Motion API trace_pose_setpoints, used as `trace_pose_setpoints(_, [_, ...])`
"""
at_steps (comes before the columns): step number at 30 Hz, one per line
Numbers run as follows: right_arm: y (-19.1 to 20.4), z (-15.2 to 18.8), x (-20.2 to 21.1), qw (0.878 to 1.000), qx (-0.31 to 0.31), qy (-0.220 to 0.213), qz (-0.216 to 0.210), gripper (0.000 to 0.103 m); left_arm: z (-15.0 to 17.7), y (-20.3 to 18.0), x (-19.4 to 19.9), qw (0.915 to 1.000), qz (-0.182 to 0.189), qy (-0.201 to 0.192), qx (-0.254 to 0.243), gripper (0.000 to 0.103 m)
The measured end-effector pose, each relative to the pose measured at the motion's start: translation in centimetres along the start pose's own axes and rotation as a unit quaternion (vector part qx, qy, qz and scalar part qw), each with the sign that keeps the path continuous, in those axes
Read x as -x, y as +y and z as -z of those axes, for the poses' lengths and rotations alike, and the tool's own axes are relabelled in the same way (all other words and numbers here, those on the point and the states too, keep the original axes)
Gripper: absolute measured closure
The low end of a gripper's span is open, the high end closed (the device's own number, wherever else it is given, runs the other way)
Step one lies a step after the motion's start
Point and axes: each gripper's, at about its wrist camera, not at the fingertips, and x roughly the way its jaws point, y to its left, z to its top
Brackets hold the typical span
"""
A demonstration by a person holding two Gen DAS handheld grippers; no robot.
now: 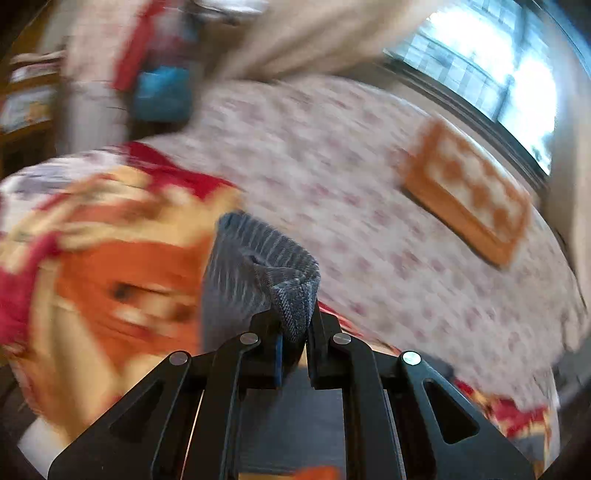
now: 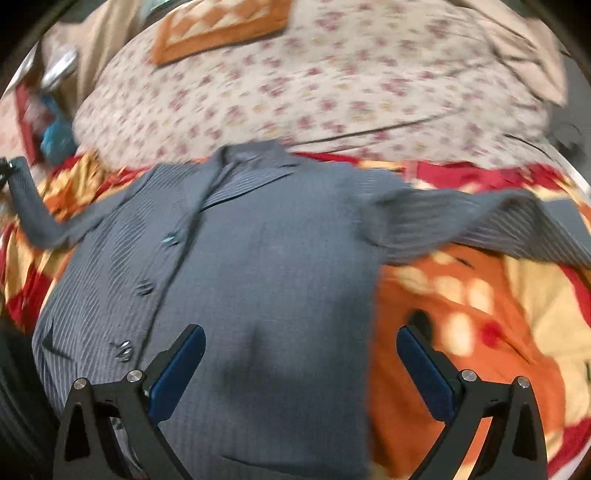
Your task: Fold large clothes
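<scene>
Right wrist view looks down on a grey striped jacket (image 2: 258, 280) spread front-up on a red, orange and cream blanket (image 2: 480, 314) on the bed. Its collar points far, its buttons run down the left side, and its hem runs out of the near edge of the picture. One sleeve (image 2: 480, 221) stretches right across the blanket. The other sleeve (image 2: 33, 218) runs left and rises to the left tongs (image 2: 9, 166), seen small at the left edge. Beyond the collar lies a broad floral sheet (image 2: 332, 92), bare except for an orange patterned cushion (image 2: 221, 26) at the far side, so the far half of the bed is open room. To the right of the jacket the blanket is also free.

The right tongs (image 2: 301, 373) stand wide apart and hold nothing, poised above the lower front of the jacket and tilted downward.

Left wrist view is heavily blurred. The left tongs (image 1: 295, 339) are pinched tight on the sleeve cuff (image 1: 291, 295), which bunches up between the pads, with the blanket (image 1: 110, 258) to the left and the sheet (image 1: 369, 221) beyond. A window (image 1: 498, 74) is at far right.
</scene>
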Motion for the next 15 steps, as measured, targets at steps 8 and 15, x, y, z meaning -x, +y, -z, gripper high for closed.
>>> trace_pose_setpoints(8, [-6.9, 1.2, 3.8, 0.992, -0.113, -0.041, 0.04, 0.001, 10.8, -20.4, -7.7, 0.9724, 0.176, 0.112, -0.105, 0.095])
trace_pose_setpoints(15, [-10.5, 2.1, 3.5, 0.984, -0.165, -0.033, 0.055, 0.001, 21.0, -29.3, -11.2, 0.9397, 0.231, 0.215, -0.133, 0.095])
